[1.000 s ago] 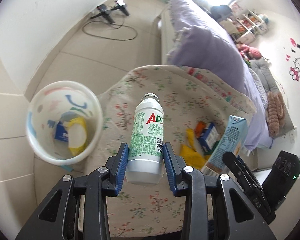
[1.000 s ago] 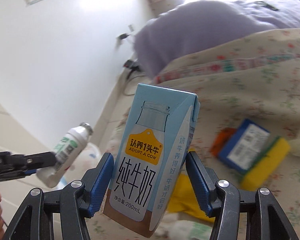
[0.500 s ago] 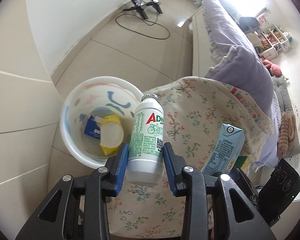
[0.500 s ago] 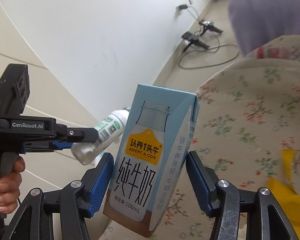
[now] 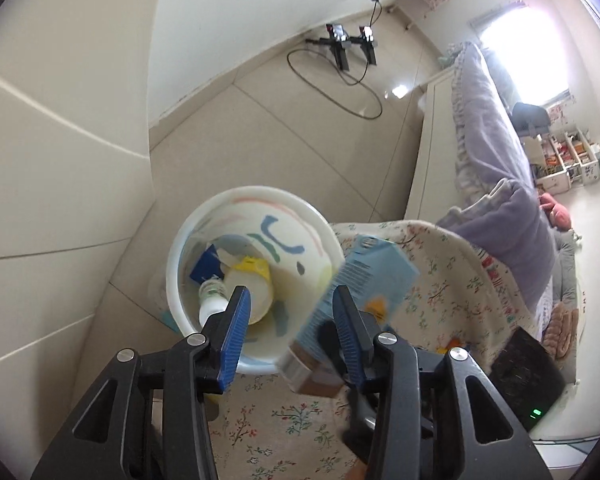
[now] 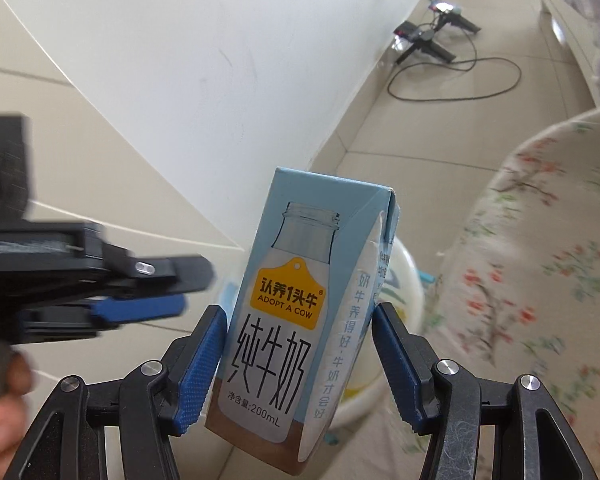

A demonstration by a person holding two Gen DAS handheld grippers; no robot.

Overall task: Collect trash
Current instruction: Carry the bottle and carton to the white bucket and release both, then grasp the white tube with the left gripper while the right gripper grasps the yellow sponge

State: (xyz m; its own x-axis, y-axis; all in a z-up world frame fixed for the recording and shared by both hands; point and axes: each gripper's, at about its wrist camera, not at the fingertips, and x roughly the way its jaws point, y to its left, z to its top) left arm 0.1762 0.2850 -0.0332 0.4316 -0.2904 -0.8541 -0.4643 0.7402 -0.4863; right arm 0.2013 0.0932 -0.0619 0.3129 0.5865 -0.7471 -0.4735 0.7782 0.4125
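Note:
My left gripper is open and empty above a white trash bin on the floor. A white plastic bottle lies inside the bin among blue and yellow wrappers. My right gripper is shut on a light blue milk carton, held upright beside the bin's rim. The carton also shows in the left wrist view, at the bin's right edge. The left gripper shows in the right wrist view, blurred.
A table or bed with a floral cloth stands right of the bin, with more trash at its far side. A purple bed lies beyond. A black cable and stands lie on the tiled floor by the wall.
My left gripper moved over the bin, opened and let go of the white bottle, which now lies in the bin. My right gripper brought the carton left to the bin's rim.

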